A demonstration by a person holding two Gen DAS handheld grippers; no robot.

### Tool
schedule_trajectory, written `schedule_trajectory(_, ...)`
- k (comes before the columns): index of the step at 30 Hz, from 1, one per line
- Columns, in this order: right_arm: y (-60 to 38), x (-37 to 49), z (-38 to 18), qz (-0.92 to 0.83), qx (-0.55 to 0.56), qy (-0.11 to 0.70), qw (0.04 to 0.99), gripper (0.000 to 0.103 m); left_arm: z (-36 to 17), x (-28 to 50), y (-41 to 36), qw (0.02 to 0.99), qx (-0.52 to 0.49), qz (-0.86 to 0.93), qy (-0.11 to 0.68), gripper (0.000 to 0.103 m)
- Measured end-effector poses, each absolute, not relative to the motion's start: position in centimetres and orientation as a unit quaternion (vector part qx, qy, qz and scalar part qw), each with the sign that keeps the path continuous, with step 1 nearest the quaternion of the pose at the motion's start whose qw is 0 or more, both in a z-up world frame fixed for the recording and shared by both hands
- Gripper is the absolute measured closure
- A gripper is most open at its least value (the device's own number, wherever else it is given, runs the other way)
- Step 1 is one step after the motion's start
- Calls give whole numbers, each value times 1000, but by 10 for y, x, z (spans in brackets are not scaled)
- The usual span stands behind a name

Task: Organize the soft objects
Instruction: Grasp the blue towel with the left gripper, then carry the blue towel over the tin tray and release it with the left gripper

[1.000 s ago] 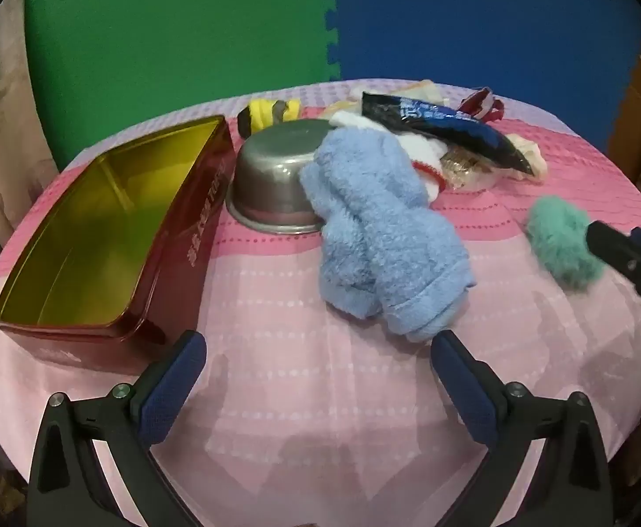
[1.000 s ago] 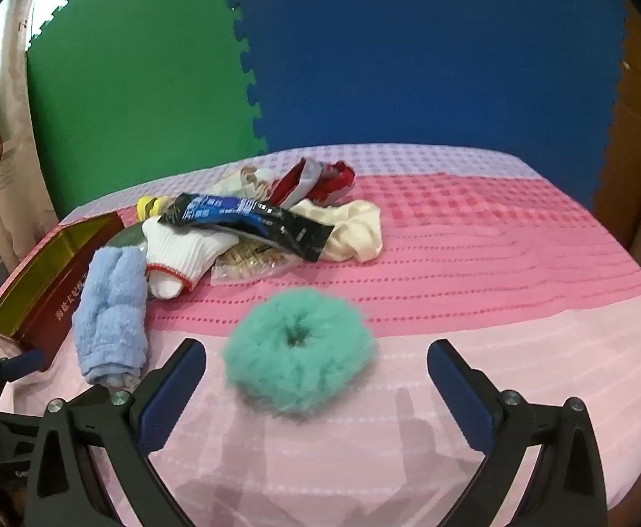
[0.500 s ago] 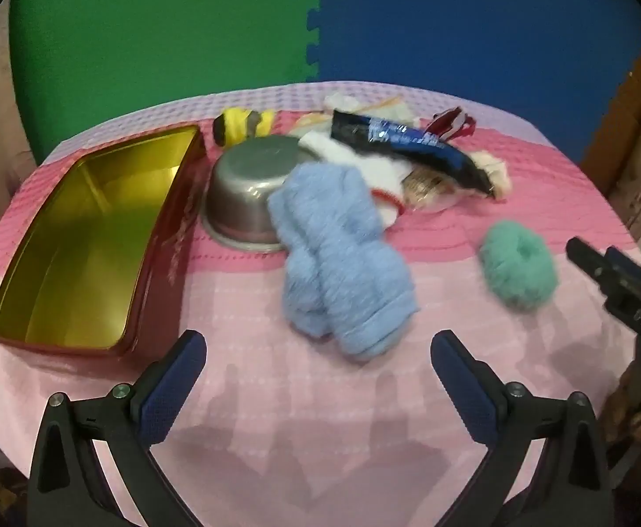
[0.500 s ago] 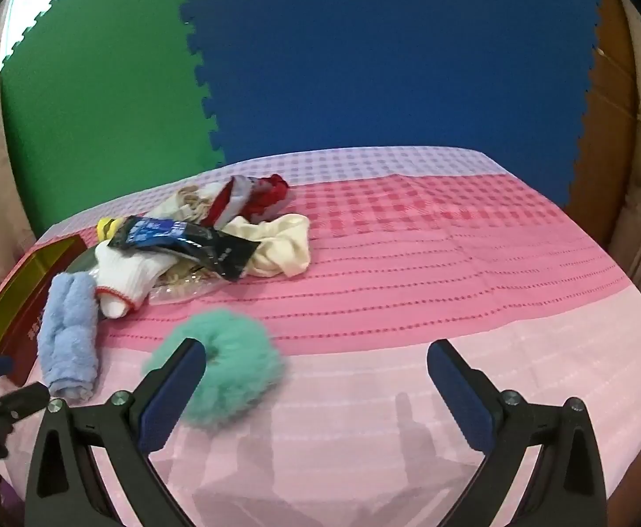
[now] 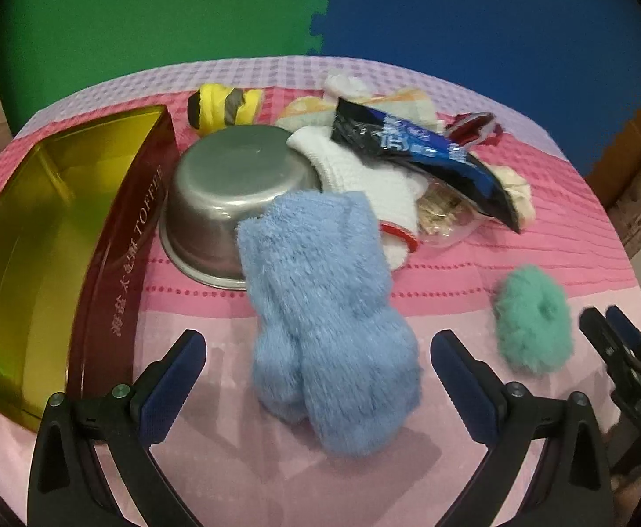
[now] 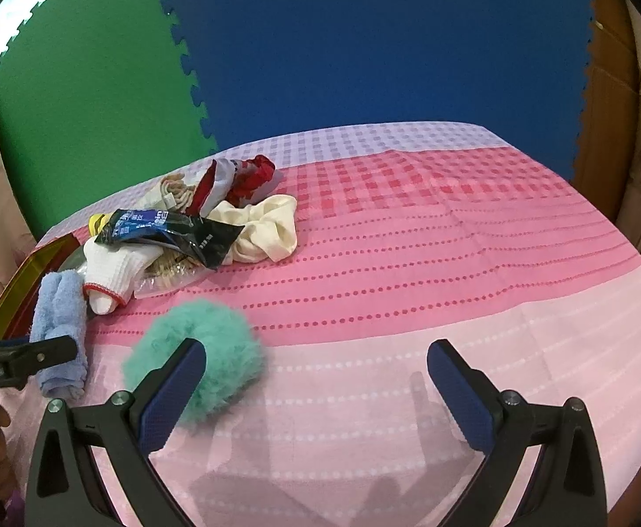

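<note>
A fluffy light-blue sock point(image 5: 324, 320) point(image 6: 59, 325) lies on the pink cloth, its near end between the wide-open fingers of my left gripper point(image 5: 318, 362), untouched. A green fuzzy scrunchie point(image 5: 531, 318) point(image 6: 197, 364) rests to its right. My right gripper point(image 6: 316, 369) is open and empty; its left finger overlaps the scrunchie in the right wrist view. Behind lies a pile: a white glove point(image 5: 364, 175) point(image 6: 114, 265), a cream cloth point(image 6: 267, 228), a red and white cloth point(image 6: 241, 175) and a yellow roll point(image 5: 226, 107).
An open red tin with a gold inside point(image 5: 26, 241) stands at the left, next to an upturned steel bowl point(image 5: 228, 202). A black and blue packet point(image 5: 421, 153) point(image 6: 171, 230) lies on the pile. Green and blue foam mats stand behind the table.
My left gripper has moved in toward the blue sock, which now reaches between its fingers. My right gripper has swung back left; the scrunchie sits nearer its left finger.
</note>
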State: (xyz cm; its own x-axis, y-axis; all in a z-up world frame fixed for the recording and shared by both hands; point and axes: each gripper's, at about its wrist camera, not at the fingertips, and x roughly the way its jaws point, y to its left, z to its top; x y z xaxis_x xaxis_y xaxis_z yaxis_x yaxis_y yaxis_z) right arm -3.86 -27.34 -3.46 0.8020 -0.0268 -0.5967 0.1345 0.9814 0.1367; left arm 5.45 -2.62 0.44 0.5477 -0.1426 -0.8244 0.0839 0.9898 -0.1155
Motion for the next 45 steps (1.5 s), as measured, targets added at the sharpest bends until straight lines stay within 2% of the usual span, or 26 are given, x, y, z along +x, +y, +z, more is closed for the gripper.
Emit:
schedule_trajectory(1, -274, -38, -36, -40, 89, 313, 945, 0, 2, 58, -28, 878, -30, -60, 474, 6)
schedule_trajectory(2, -274, -38, -37, -39, 91, 315, 944, 0, 0, 62, -30, 876, -23, -54, 479, 19)
schedule_trajectory(3, -274, -37, -37, -38, 92, 317, 943, 0, -2, 66, -32, 873, -17, -51, 484, 40)
schedule_trajectory(4, -273, -36, -38, -38, 93, 319, 942, 0, -6, 66, -33, 869, -16, -54, 491, 44)
schedule_trajectory(5, -272, -35, -38, -39, 94, 320, 942, 0, -3, 65, -32, 874, -9, -50, 483, 74)
schedule_trajectory(7, -272, -34, -39, -37, 96, 321, 942, 0, 0, 59, -37, 877, -13, -63, 476, 81)
schedule_trajectory(18, -273, -37, -41, -32, 100, 320, 942, 0, 38, 28, -27, 878, -55, -62, 471, 81)
schedule_trajectory(32, -268, -39, -43, -32, 89, 325, 941, 0, 80, 38, 71, 894, -49, 29, 445, 80)
schedule_trajectory(45, -266, -33, -45, -28, 87, 337, 937, 0, 65, 96, 131, 879, 2, 78, 470, 79)
